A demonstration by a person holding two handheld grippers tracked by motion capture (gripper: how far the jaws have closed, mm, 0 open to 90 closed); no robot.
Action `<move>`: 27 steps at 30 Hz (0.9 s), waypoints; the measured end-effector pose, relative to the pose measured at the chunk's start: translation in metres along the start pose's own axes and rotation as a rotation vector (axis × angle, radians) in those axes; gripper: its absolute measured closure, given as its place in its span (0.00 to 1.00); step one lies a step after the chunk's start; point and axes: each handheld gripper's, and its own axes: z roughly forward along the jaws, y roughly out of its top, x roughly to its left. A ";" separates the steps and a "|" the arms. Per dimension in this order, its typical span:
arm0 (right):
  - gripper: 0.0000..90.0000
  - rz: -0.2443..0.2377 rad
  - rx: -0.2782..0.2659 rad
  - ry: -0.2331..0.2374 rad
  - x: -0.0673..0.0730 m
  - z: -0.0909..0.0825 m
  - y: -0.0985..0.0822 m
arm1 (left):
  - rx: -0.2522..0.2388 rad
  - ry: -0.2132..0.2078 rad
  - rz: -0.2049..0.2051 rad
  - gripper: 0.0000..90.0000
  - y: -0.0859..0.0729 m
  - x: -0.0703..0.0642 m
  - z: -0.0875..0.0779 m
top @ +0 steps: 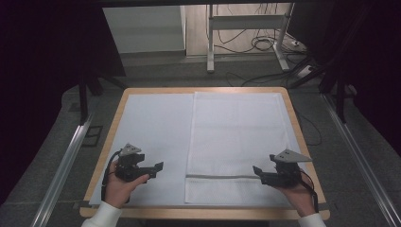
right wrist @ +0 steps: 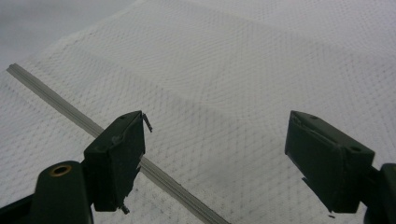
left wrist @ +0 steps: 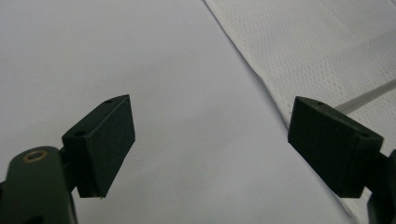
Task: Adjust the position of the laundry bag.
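Note:
A white mesh bag (top: 236, 142) lies flat on the right half of the table, with a grey zipper strip (top: 220, 177) across its near end. My left gripper (top: 160, 166) is open, held over the pale blue sheet (top: 156, 132) left of the bag. In the left gripper view the jaws (left wrist: 210, 140) stand wide apart over the sheet, with the bag's edge (left wrist: 317, 56) at upper right. My right gripper (top: 256, 169) is open above the bag's near right part. In the right gripper view its jaws (right wrist: 215, 154) spread over the mesh (right wrist: 233, 79), and the zipper strip (right wrist: 56, 100) runs under the left jaw.
The wooden table (top: 116, 111) has its edges showing around the sheet. Beyond the far edge stand a white desk frame (top: 246, 28) and loose cables (top: 265, 45) on the floor. Metal rails (top: 66, 156) run along both sides of the table.

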 end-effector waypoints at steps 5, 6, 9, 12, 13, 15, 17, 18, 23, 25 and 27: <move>0.22 0.003 0.005 0.001 -0.001 0.001 0.000 | 0.019 -0.005 0.002 0.17 0.006 -0.005 0.001; 0.22 0.002 0.008 0.002 -0.001 0.001 0.000 | 0.019 -0.009 0.001 0.17 0.007 -0.007 0.002; 0.22 -0.003 0.012 0.005 0.000 0.001 0.000 | 0.028 -0.014 0.005 0.17 0.011 -0.011 0.004; 0.22 -0.006 0.013 0.005 0.000 0.001 0.000 | 0.041 -0.016 0.004 0.17 0.016 -0.017 0.007; 0.23 -0.008 0.013 0.005 0.000 0.001 0.000 | 0.044 -0.020 0.007 0.17 0.017 -0.018 0.008; 0.23 -0.011 0.014 0.007 0.000 0.001 0.000 | 0.046 -0.025 0.012 0.17 0.020 -0.022 0.010; 0.23 -0.009 0.015 0.008 0.000 0.001 0.000 | 0.047 -0.030 0.019 0.17 0.022 -0.025 0.012; 0.23 -0.009 0.014 0.007 0.000 0.001 0.000 | 0.047 -0.034 0.022 0.17 0.023 -0.027 0.013; 0.23 -0.009 0.012 0.008 -0.001 0.000 0.001 | 0.037 -0.035 0.036 0.18 0.026 -0.034 0.015; 0.23 -0.009 0.013 0.009 0.000 0.000 0.001 | 0.033 -0.039 0.038 0.18 0.028 -0.036 0.015; 0.23 -0.010 0.014 0.011 -0.001 0.000 0.001 | 0.028 -0.039 0.038 0.20 0.029 -0.037 0.015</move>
